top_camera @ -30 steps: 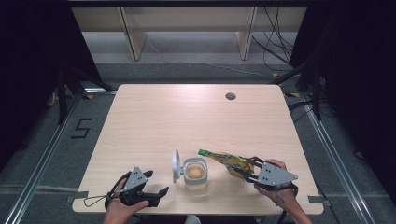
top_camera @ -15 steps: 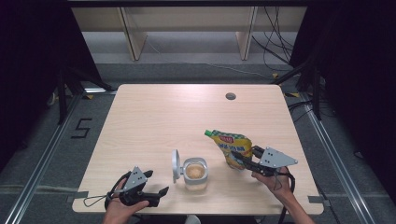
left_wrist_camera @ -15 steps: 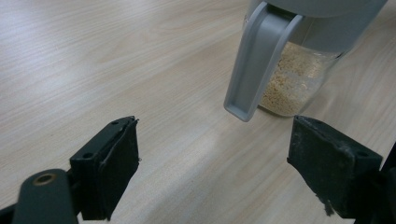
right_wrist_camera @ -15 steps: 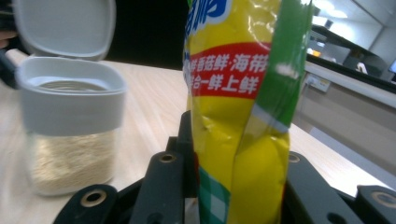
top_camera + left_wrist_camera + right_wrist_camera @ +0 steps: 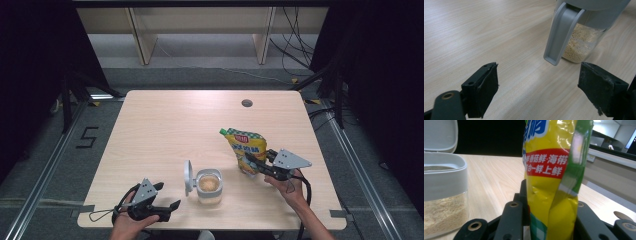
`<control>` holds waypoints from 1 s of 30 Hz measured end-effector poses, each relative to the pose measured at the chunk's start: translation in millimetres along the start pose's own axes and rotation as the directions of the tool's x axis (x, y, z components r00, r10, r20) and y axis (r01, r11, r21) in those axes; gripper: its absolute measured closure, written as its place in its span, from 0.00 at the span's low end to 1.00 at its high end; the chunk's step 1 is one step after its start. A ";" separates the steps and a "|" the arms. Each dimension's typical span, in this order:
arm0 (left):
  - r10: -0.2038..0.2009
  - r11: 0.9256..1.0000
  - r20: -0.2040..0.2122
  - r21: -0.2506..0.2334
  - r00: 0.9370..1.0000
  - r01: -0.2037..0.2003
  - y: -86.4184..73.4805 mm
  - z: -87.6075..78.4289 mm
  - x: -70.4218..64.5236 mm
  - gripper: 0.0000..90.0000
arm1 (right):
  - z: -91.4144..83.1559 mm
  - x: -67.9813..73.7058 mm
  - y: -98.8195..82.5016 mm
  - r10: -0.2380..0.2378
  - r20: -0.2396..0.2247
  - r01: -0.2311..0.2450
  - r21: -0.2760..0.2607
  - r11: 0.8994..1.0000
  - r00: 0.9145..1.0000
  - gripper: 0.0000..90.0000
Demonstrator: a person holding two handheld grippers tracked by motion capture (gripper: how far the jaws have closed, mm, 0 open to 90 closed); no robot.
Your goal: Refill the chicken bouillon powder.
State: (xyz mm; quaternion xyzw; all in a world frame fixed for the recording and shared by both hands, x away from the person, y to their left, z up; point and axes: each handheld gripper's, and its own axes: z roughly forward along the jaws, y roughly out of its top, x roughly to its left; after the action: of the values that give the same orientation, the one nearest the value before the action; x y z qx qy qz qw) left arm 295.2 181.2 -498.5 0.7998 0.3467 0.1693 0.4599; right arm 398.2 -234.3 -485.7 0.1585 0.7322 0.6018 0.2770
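Note:
A yellow and green seasoning pouch stands upright just right of a clear container of beige granules. The container's grey flip lid is swung open to its left. My right gripper is shut on the pouch's lower part, seen close up as the pouch between the black jaws of the right gripper. The container is at that view's left. My left gripper rests open near the table's front edge. In its own view the left gripper has nothing between its jaws and faces the container and lid.
The light wooden table has a round cable hole at the back right. Beyond it stand a pale shelf unit and loose cables on the floor. Metal rails run along both sides of the table.
The right gripper has swung the pouch from lying tilted over the container to upright, and carried it right and slightly down. The left gripper has stayed put.

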 end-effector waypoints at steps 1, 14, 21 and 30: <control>0.027 1.000 -0.008 0.011 1.000 -0.026 0.4 -0.3 2.0 0.17 | 0.0 -0.2 -0.3 0.013 -0.002 -0.013 0.011 1.000 1.000 0.83; 0.009 1.000 0.001 -0.001 1.000 -0.009 0.5 -1.3 -0.4 0.17 | 6.3 -2.4 -9.2 0.027 0.009 -0.027 0.065 0.998 1.000 0.83; -0.007 1.000 0.000 -0.017 1.000 0.007 0.6 -1.4 -1.0 0.18 | 0.1 -0.4 -11.2 0.051 0.027 -0.053 0.078 0.996 0.998 0.83; 0.001 1.000 0.000 -0.010 1.000 -0.001 0.8 -1.8 -0.8 0.17 | -4.5 -0.1 -12.5 0.058 0.059 -0.063 0.088 0.994 0.997 0.82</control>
State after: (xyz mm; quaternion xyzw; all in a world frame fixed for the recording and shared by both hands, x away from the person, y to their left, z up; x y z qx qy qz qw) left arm 293.9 181.5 -496.9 0.7976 0.3453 0.1713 0.4640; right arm 396.9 -240.7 -497.2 0.2096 0.7453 0.5717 0.2716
